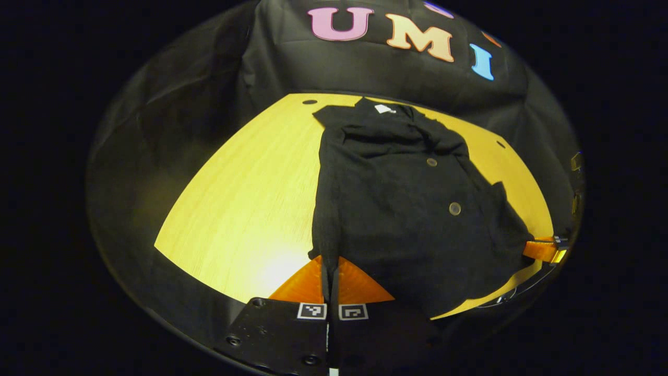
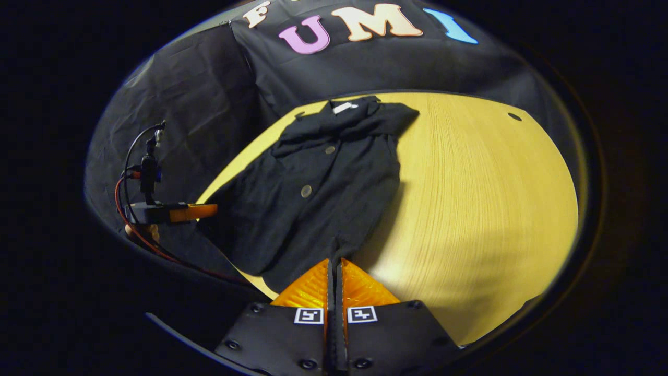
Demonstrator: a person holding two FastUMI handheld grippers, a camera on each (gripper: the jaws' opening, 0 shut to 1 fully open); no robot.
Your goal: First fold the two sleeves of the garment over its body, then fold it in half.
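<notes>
pinching soft black buttoned garment [image 1: 407,203] hem on grained wooden table [image 1: 245,209], both left tongs [image 1: 330,261] and right tongs [image 2: 334,263]

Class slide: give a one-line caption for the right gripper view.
Right gripper pinches the near hem of a black buttoned garment lying on a yellow wooden table.

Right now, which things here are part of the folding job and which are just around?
Part of the job:
black garment
left tool, closed on its hem
right tool, closed on its hem

Just around:
wooden table
cables behind the left tool
</notes>
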